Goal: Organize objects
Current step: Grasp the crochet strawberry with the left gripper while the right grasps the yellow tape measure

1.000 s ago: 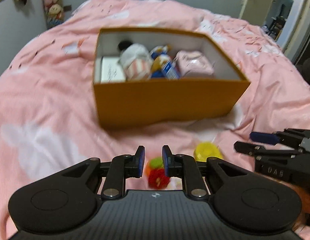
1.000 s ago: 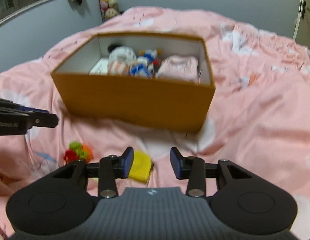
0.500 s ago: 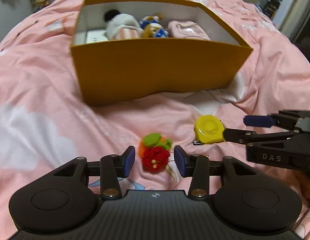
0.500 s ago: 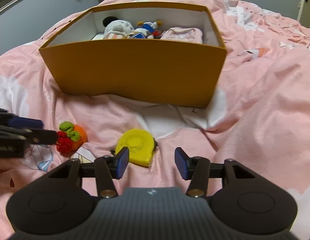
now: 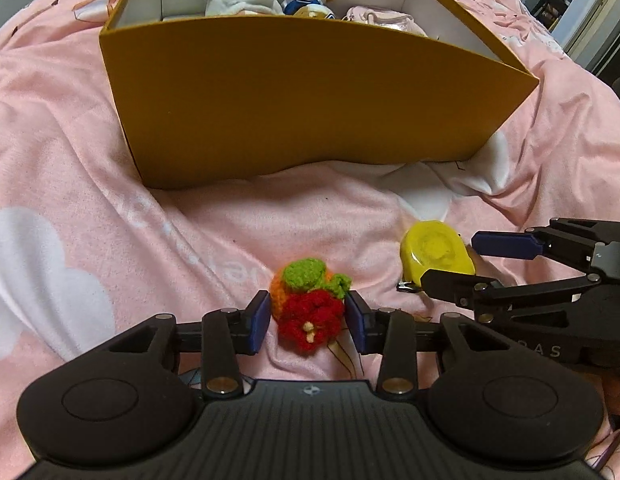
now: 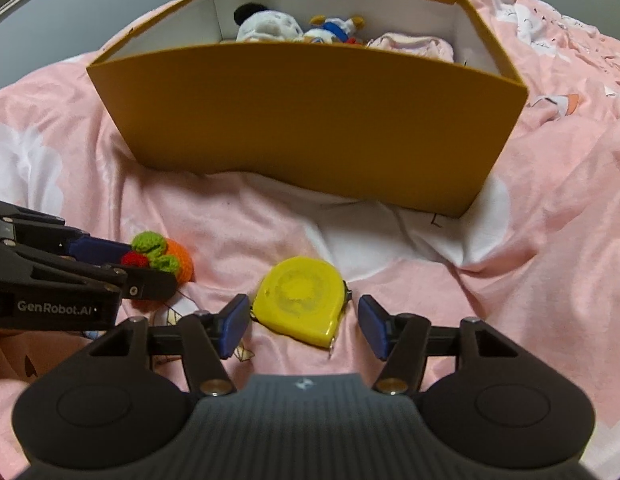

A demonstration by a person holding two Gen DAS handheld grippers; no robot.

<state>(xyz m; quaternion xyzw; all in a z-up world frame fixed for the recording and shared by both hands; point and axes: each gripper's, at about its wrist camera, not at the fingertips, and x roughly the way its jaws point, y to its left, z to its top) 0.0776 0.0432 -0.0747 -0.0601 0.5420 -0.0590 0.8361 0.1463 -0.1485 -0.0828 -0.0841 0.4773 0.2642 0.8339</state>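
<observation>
An orange, green and red crocheted toy [image 5: 308, 304] lies on the pink bedspread. My left gripper [image 5: 308, 322] is open with a pad on either side of it. It also shows in the right wrist view [image 6: 166, 258]. A yellow tape measure [image 6: 300, 300] lies to its right. My right gripper [image 6: 302, 324] is open and straddles it, not closed. The tape measure also shows in the left wrist view [image 5: 435, 252], with the right gripper [image 5: 449, 260] around it. The orange cardboard box [image 5: 302, 96] stands just behind, holding plush toys and a pink pouch.
The pink bedspread [image 5: 62, 128] with white cloud prints is soft and wrinkled. The box [image 6: 310, 120] blocks the way straight ahead. A grey wall [image 6: 70, 0] lies at the far left and a doorway [image 5: 589, 8] at the far right.
Both grippers have dropped low and forward toward the bed. The left gripper has opened wider around the crocheted toy, and the right gripper has opened around the tape measure.
</observation>
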